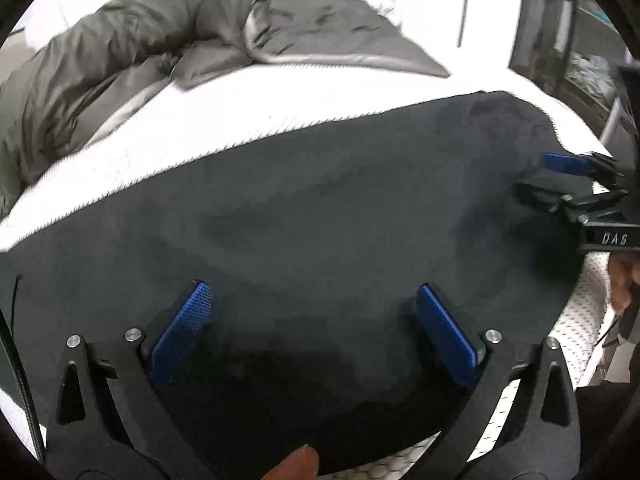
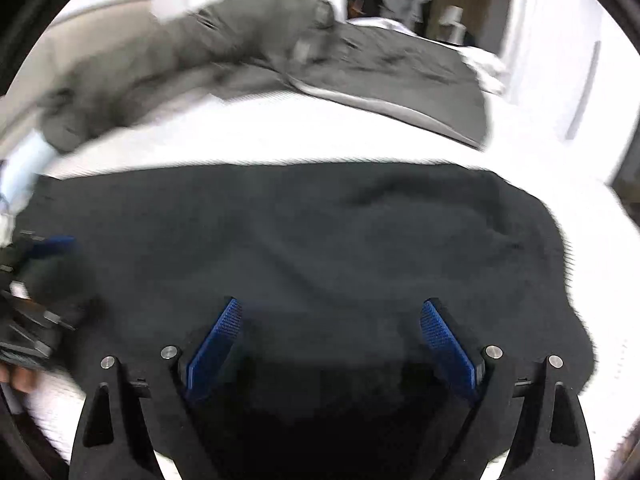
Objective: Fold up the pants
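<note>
Pants: the dark pants [image 1: 312, 216] are lying spread across the white bed [image 1: 280, 92], filling the middle and lower part of both wrist views; in the right wrist view they [image 2: 320, 240] are stretching from the left edge almost to the right edge of the frame.

Left gripper: the left gripper [image 1: 312, 320] is hanging low over the near edge of the pants with its blue fingers [image 1: 184, 332] standing wide apart and nothing between them; it is also showing, blurred, at the left edge of the right wrist view [image 2: 36, 280].

Right gripper: the right gripper [image 2: 332, 340] is likewise gaping over the cloth, its fingers [image 2: 448, 344] pinching nothing; in the left wrist view it is showing at the right edge [image 1: 568, 180], by the far right end of the pants.

Why so placed: the two tools are sitting well apart along the same near edge, probably so that each can take one part of it and carry it over evenly.

Background: a grey blanket [image 1: 120, 52] is lying bunched in the upper left of the frame, clear of the pants.

Step in hand: judging by the empty fingers, the person is lining up a grasp rather than lifting yet.

Risk: the soft cloth is likely to bunch if only one layer is being caught.
</note>
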`<state>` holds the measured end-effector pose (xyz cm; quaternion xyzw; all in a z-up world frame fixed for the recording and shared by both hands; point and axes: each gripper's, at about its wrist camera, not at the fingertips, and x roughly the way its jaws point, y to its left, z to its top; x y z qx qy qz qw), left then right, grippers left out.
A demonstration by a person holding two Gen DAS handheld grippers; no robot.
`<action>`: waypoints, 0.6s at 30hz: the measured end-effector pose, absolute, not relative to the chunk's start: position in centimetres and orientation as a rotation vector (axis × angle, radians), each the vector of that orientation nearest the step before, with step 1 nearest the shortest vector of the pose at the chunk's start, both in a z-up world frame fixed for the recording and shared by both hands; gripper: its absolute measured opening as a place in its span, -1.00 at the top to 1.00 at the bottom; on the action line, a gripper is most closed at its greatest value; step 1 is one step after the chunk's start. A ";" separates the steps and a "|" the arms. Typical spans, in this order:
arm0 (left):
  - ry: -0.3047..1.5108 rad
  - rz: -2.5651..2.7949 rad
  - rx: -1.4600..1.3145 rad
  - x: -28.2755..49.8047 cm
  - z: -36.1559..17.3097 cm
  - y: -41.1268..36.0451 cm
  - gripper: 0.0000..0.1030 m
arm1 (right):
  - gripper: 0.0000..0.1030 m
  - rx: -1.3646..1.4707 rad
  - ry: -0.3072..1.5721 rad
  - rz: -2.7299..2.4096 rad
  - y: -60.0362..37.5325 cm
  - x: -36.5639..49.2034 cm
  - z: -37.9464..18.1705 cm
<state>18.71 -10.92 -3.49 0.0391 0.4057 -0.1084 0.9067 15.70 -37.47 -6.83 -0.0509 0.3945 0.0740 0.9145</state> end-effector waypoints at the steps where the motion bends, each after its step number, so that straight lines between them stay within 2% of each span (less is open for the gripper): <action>1: 0.835 -0.222 0.091 18.8 -3.5 -11.1 -0.98 | -0.80 -0.100 0.815 0.183 -36.5 16.0 -6.8; 6: 0.950 -0.180 0.077 20.7 -5.8 -10.6 -0.98 | -0.80 -0.211 0.940 0.165 -34.4 20.4 -9.7; 10: 0.955 -0.171 0.053 20.7 -5.7 -9.2 -0.98 | -0.78 -0.226 0.911 -0.041 -39.7 20.3 -9.3; 11: 0.952 -0.166 0.056 20.6 -5.8 -8.8 -0.98 | -0.83 -0.204 0.907 -0.082 -41.4 20.3 -9.1; 12: 0.954 -0.164 0.059 20.5 -5.9 -8.5 -0.98 | -0.97 -0.179 0.908 -0.136 -42.9 20.3 -9.1; 15: 0.954 -0.166 0.049 20.3 -6.1 -7.8 -0.98 | -0.98 -0.097 0.919 -0.220 -46.8 20.0 -9.6; 18: 0.953 -0.153 0.046 19.9 -5.7 -7.4 -0.98 | -0.98 -0.069 0.906 -0.214 -46.8 19.5 -9.0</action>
